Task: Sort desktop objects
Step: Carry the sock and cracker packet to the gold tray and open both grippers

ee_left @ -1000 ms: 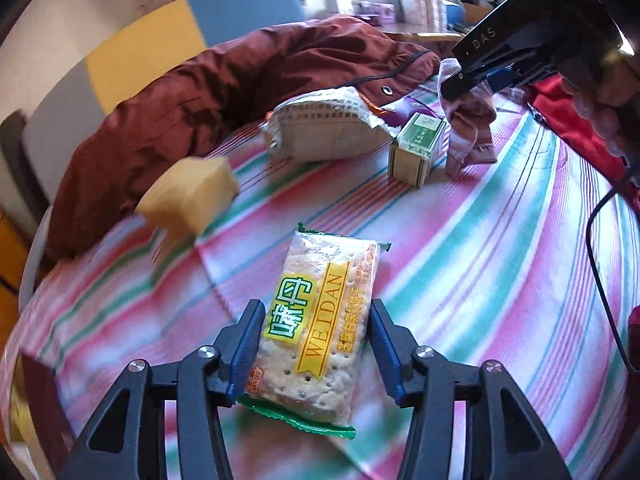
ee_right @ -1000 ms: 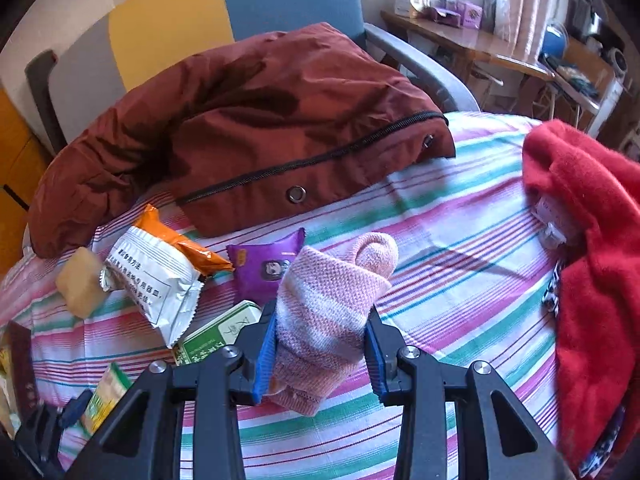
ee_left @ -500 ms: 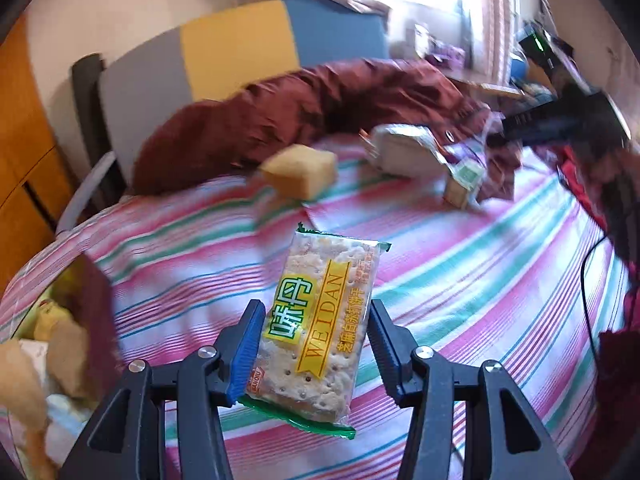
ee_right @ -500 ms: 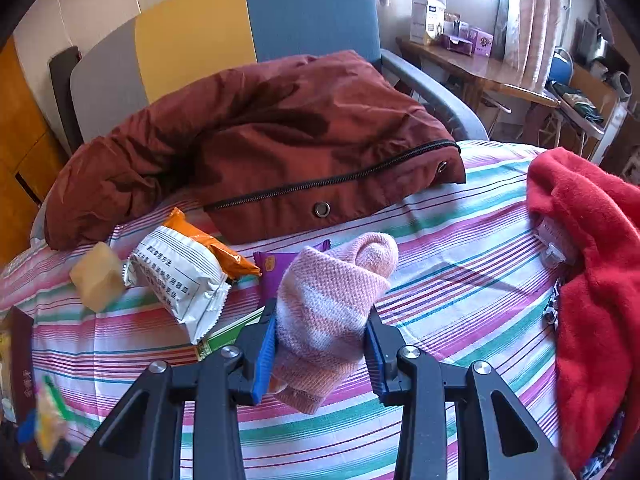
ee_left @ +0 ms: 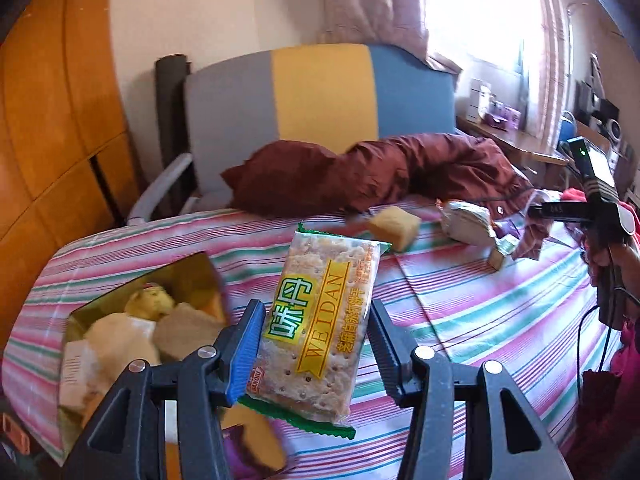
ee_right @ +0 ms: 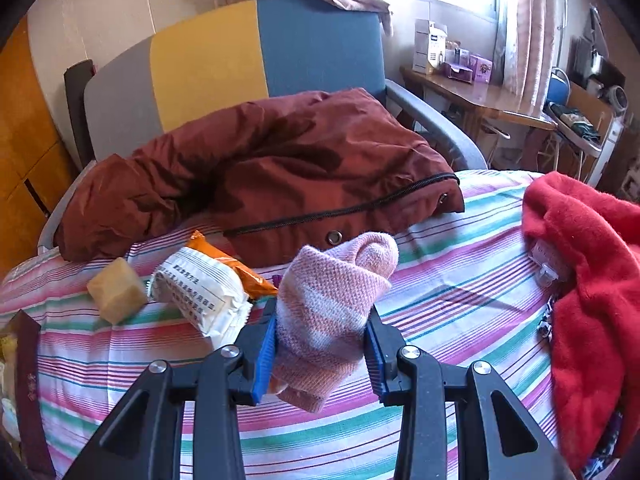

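Crinkly film, brittle inside: my left gripper [ee_left: 316, 354] clamps the cracker packet [ee_left: 320, 332] by its long edges, lightly. Right gripper [ee_right: 320, 354] pinches the soft sock [ee_right: 332, 304] mid-fold.

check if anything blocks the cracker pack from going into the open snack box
Nothing visible does. The left tongs hold the green-edged cracker packet above the striped cloth, and the open gold-lined snack box lies just to their left, its top uncovered.

Each gripper [ee_left: 316, 352] [ee_right: 322, 350] has black triangular-cutout arms, silver screws and ribbed blue pads.
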